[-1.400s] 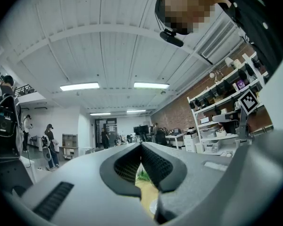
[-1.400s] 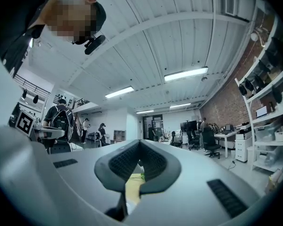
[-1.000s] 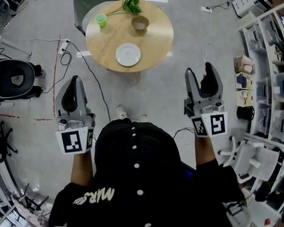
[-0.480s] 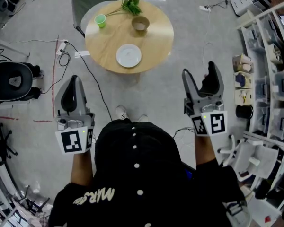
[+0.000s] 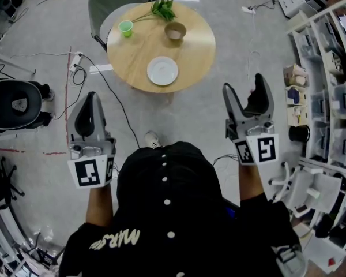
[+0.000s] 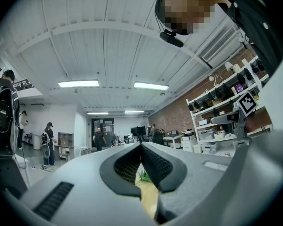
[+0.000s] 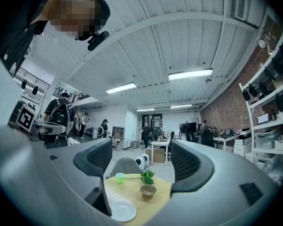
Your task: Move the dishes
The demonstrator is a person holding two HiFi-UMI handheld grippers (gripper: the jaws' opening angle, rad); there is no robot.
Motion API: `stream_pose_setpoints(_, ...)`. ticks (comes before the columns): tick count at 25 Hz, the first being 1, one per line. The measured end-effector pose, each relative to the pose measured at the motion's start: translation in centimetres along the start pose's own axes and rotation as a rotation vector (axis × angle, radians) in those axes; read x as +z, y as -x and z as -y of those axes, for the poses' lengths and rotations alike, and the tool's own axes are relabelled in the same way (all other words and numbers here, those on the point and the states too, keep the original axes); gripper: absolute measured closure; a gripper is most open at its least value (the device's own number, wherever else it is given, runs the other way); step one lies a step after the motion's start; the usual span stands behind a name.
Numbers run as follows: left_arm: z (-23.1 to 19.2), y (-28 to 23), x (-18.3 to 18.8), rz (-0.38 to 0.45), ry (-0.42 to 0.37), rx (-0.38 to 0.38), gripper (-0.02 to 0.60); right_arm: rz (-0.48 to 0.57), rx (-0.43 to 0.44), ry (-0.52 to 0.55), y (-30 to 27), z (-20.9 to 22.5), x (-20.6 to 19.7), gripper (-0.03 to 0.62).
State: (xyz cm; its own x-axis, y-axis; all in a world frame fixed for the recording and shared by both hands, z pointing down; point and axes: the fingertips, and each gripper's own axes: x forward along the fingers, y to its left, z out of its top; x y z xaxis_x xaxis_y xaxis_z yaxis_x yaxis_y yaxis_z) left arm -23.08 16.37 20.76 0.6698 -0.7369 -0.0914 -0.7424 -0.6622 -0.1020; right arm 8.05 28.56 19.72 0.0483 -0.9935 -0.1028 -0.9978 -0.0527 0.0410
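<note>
White round plate (image 5: 162,71) on the round wooden table (image 5: 193,45) lies well ahead, midway between both tools — the right gripper (image 5: 243,84) has just been opening its jaws, wide and empty; the left gripper (image 5: 91,96) is closed.

Ahead of me the dishes sit on the round wooden counter (image 5: 193,51). The white plate (image 5: 162,71) lies flat near the edge closest to me, a shallow round dish with a slightly raised rim. Beyond it, toward the far side, the brown bowl (image 5: 175,30) stands upright, small and round, apart from the plate. The green cup (image 5: 126,27) stands upright at the far left edge, well apart from both, mouth upward.
</note>
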Motion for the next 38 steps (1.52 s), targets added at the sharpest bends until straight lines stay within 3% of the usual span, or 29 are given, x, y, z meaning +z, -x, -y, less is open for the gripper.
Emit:
stream_pose_setpoints(10, -0.3, -1.8, -1.6, -0.003, 0.024, -0.055, 0.578, -0.053, -0.021, 0.002, -0.5, -0.2, -2.2, 0.217)
stream_pose_setpoints(16, -0.2, -4.4, -2.7, -0.025, -0.021, -0.056, 0.578, -0.054, -0.021, -0.004, -2.6, 1.6, -3.2, 0.218)
stream_pose_setpoints(22, 0.3, -9.1, -1.8, 0.01, 0.01, -0.051, 0.578, -0.043, -0.01, -0.011, -6.3, 4.6, -3.5, 0.218)
stream_pose_setpoints(31, 1.7, -16.6, -1.7, -0.004, -0.025, -0.039, 0.578, -0.052, 0.022, -0.044, -12.3, 10.5, -4.6, 0.218)
stream_pose_setpoints(38, 2.5, -21.8, -1.0, -0.013, -0.044, 0.026, 0.578, -0.052, 0.07, -0.066, -17.1, 15.1, -4.8, 0.22)
